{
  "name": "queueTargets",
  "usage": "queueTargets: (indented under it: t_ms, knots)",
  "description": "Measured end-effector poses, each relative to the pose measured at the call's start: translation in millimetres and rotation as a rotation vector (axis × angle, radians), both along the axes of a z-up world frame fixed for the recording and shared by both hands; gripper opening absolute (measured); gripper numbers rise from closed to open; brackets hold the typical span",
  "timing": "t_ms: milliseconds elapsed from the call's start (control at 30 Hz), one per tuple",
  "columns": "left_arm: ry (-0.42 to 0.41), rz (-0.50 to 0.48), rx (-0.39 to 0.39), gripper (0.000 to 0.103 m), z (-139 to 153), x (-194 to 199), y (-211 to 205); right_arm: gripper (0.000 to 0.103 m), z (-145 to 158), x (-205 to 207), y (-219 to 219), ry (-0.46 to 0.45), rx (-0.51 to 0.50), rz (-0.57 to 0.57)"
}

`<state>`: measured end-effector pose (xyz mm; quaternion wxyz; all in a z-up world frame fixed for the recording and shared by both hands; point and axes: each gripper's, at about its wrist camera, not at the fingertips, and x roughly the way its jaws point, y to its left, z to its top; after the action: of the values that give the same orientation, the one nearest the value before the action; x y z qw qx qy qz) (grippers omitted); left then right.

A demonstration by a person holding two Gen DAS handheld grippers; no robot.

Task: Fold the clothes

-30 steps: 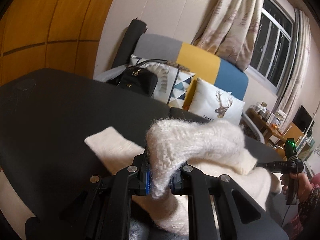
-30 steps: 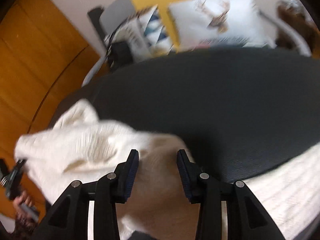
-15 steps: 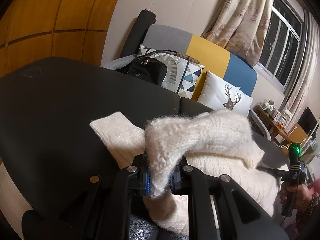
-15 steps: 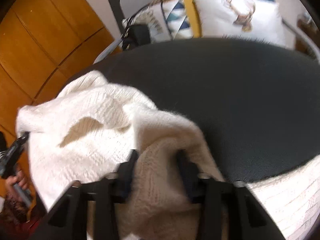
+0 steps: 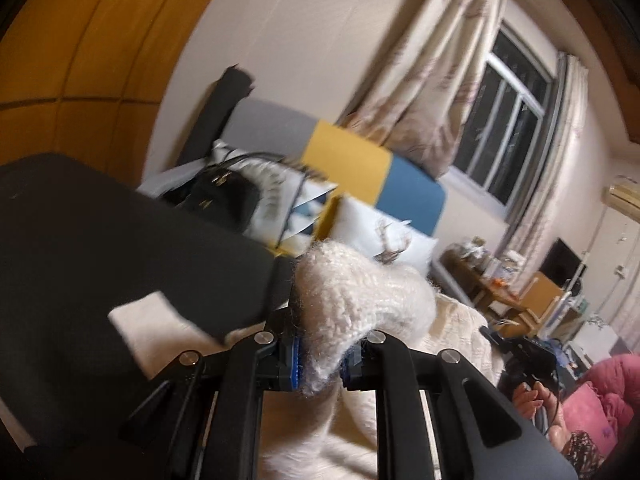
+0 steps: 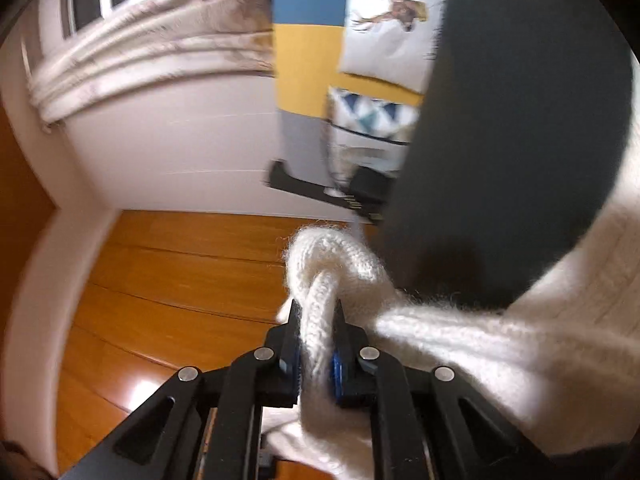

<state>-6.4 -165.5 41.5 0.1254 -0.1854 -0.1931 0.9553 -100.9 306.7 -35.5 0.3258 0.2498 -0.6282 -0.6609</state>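
A fluffy cream knitted sweater point(image 5: 360, 300) lies partly on the black table point(image 5: 100, 240). My left gripper point(image 5: 320, 360) is shut on a thick bunched fold of it, lifted above the table edge. A flat end of the sweater point(image 5: 156, 324) rests on the table to the left. In the right wrist view, my right gripper point(image 6: 316, 344) is shut on a rolled knit edge of the same sweater point(image 6: 460, 344), which stretches off to the right over the table point(image 6: 500, 140). That view is rolled sideways.
A sofa point(image 5: 348, 160) with patterned cushions and a black handbag point(image 5: 220, 200) stands behind the table. Wooden panelling point(image 5: 80, 60), curtains and a window point(image 5: 508, 120) lie beyond. A person's hand point(image 5: 536, 396) holds the other gripper at the lower right.
My right gripper has shut on the sweater's edge and rolled sideways while lifting it. My left gripper has lifted and tilted, still holding its fold.
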Motion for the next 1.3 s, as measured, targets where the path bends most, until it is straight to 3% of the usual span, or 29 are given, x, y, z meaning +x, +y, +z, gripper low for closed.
queueTargets:
  t_ms: [200, 467, 900, 1067, 1200, 1300]
  knots:
    - [0.060, -0.028, 0.039, 0.014, 34.3, -7.1, 7.2, 0.009, 72.0, 9.7, -0.6, 0.176, -0.050, -0.018]
    - [0.210, -0.026, 0.102, 0.015, 91.7, -6.1, 3.2, 0.009, 173.0, 50.7, 20.6, 0.405, -0.008, -0.063]
    - [0.382, -0.057, 0.177, 0.015, 146.3, 34.9, -1.7, 0.009, 256.3, 118.3, 39.5, 0.593, 0.008, -0.097]
    - [0.429, -0.033, 0.185, 0.015, 163.0, 48.2, -7.2, 0.009, 272.8, 136.2, 45.4, 0.649, 0.022, -0.113]
    - [0.410, 0.052, 0.107, 0.015, 158.9, 40.7, -2.5, 0.009, 235.0, 109.4, 42.8, 0.537, 0.053, -0.131]
    - [0.348, 0.077, 0.025, 0.015, 140.7, 15.8, 6.6, 0.009, 203.2, 86.4, 40.2, 0.443, 0.076, -0.144]
